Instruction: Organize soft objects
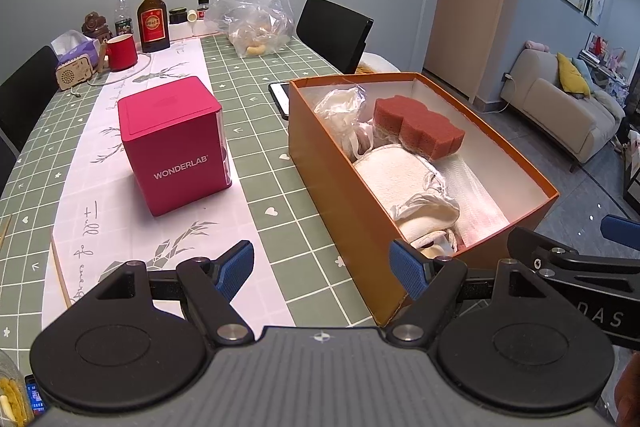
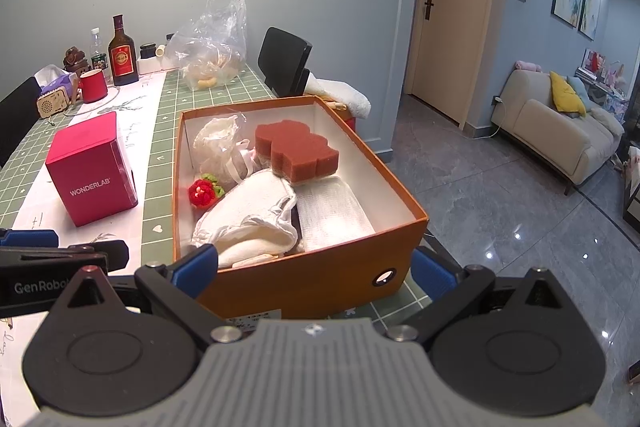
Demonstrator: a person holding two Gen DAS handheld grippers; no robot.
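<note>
Box [image 2: 304, 279] | R view only: red knit flower [image 2: 202, 193] | L tool [image 1: 322, 273] wide | R tool [image 2: 316, 267] wide, empty

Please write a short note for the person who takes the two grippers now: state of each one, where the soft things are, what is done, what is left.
Left gripper: jaws open, holding nothing, over the table beside the orange box.
Right gripper: jaws open and empty, at the near end of the box.
In the box: brown sponge, white towel, clear bag with white cloth, red knitted flower, white mesh cloth.
Done: these soft things are all inside the box.
Left: I see no loose soft thing near the box. The plastic bag at the far end of the table may need checking.
</note>
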